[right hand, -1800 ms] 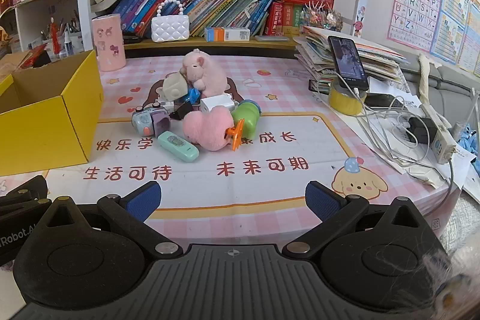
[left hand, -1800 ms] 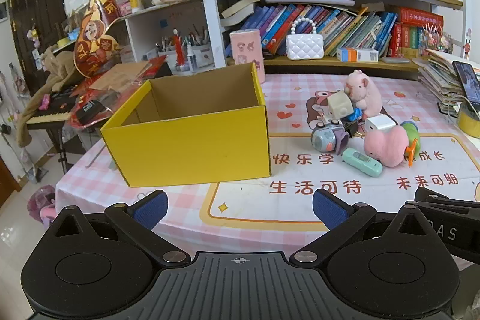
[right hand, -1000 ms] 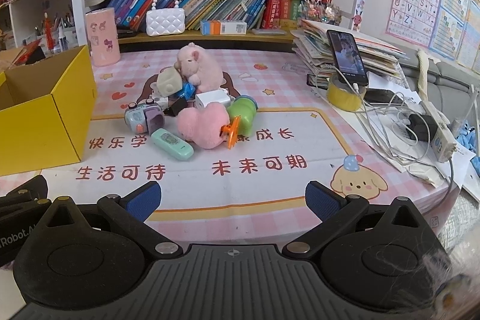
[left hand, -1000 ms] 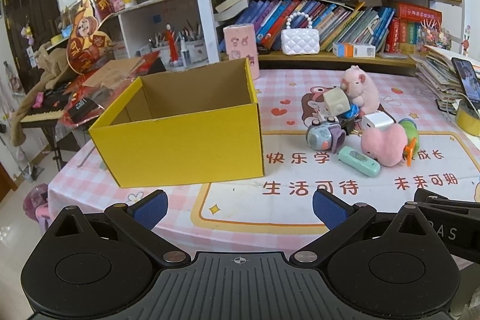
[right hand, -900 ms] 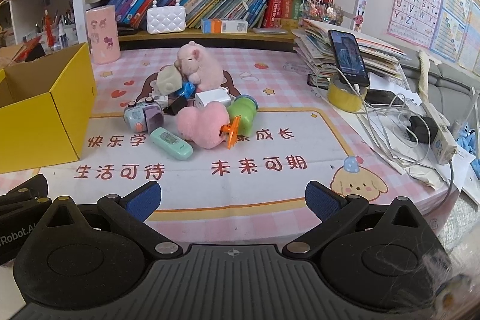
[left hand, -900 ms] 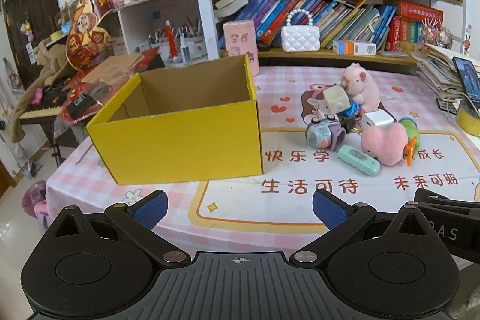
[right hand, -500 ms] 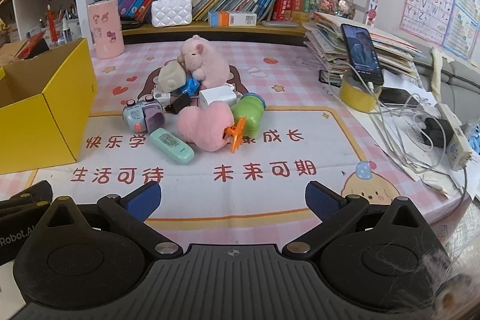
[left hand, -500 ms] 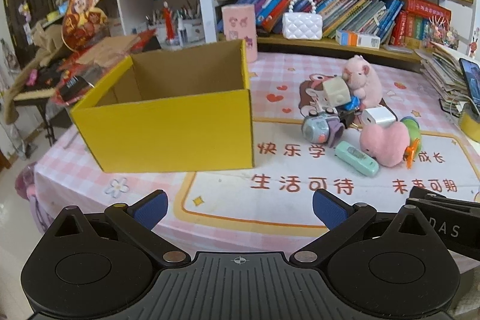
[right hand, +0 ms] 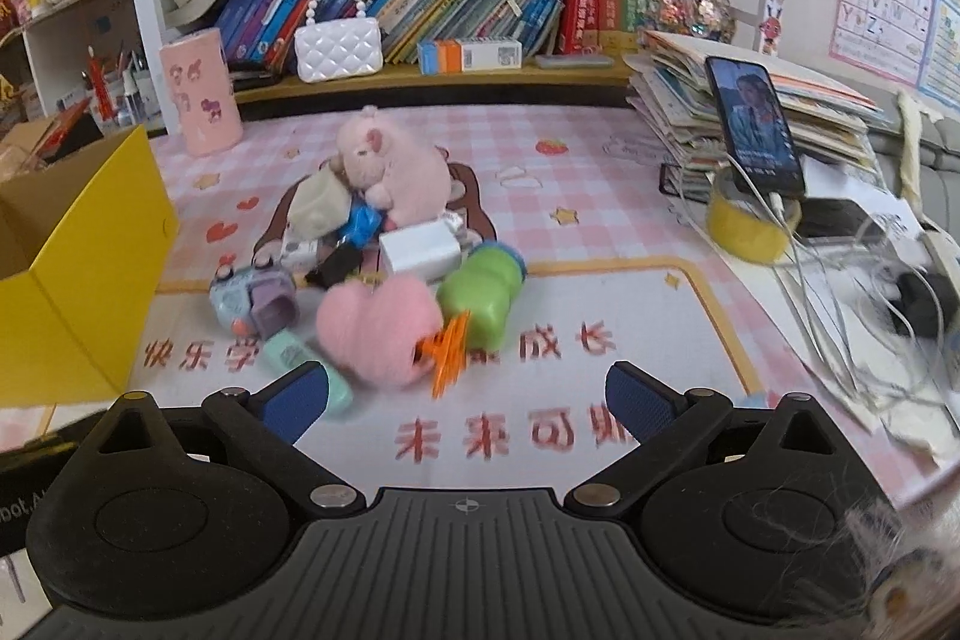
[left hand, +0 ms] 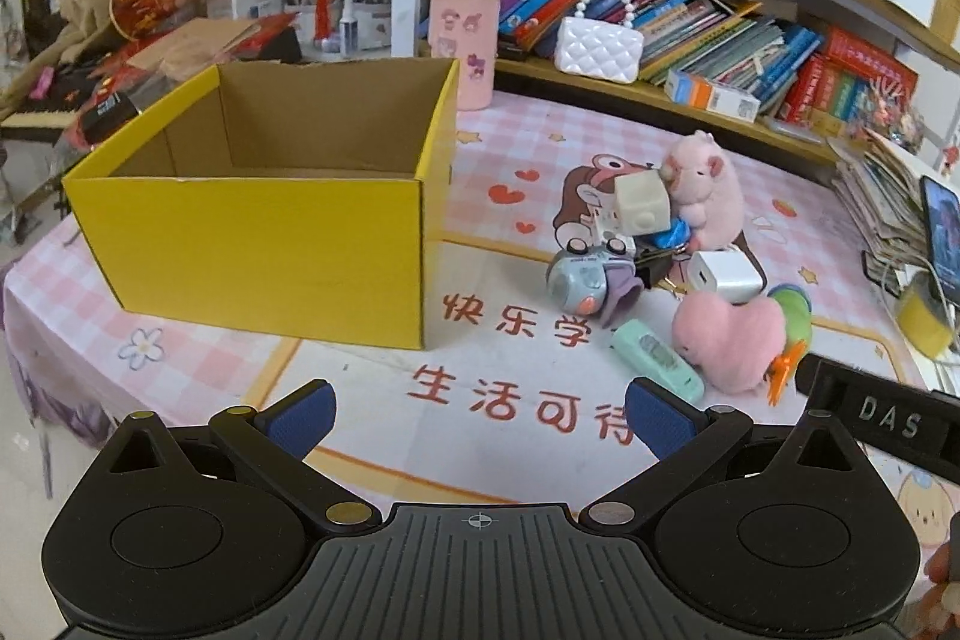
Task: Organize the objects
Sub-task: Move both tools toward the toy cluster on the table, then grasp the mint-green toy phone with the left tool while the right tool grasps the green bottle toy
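An empty yellow cardboard box (left hand: 258,232) stands open on the table's left; its corner shows in the right wrist view (right hand: 78,268). A toy pile lies to its right: pink plush heart (right hand: 378,328), pink plush pig (right hand: 396,178), green toy (right hand: 480,298), orange clip (right hand: 447,349), white charger (right hand: 420,247), mint remote (left hand: 657,361), grey-purple toy camera (left hand: 591,280), beige cube (left hand: 642,208). My left gripper (left hand: 480,409) is open and empty over the table's front. My right gripper (right hand: 468,400) is open and empty just short of the heart.
A pink cylinder (left hand: 463,46) and a white handbag (left hand: 599,46) stand by the bookshelf behind. On the right are a paper stack (right hand: 750,118), a phone (right hand: 755,124) on a yellow tape roll (right hand: 750,226), and tangled cables (right hand: 852,316).
Both grippers have moved forward over the table toward the box and toys, which now look larger. Both stay open and empty. Nothing on the table has moved.
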Tool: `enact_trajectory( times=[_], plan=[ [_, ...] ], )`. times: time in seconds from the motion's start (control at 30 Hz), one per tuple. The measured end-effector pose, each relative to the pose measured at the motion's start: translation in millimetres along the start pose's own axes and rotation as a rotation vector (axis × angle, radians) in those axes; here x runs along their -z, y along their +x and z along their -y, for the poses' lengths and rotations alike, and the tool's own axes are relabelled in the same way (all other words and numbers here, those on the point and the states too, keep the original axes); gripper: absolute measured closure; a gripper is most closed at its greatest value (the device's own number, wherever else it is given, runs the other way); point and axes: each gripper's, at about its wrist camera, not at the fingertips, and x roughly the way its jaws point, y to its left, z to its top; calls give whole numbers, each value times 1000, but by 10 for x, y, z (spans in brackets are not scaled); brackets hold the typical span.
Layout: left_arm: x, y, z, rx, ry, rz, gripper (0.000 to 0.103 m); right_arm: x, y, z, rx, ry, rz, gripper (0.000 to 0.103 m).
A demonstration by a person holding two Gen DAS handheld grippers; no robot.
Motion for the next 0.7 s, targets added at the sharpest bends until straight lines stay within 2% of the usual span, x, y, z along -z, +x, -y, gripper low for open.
enact_trajectory(
  times=[0.2,0.37,0.47,0.57,0.7],
  plan=[
    [-39,136,148,-22,-55,-16,0,-226,317,182,-61,8,-23,16],
    [-82,204,227,4,-95,-10,0,-455,687,389,-82,73,-68,35],
    [-119,260,349,1,-62,-9,1,-554,968,492,-86,90,-113,40],
    [-139,380,502,2,-15,-53,2,-631,1278,530,-138,100,-199,42],
    [-132,586,729,4,45,-102,11,-675,1473,517,-221,79,-243,46]
  ],
)
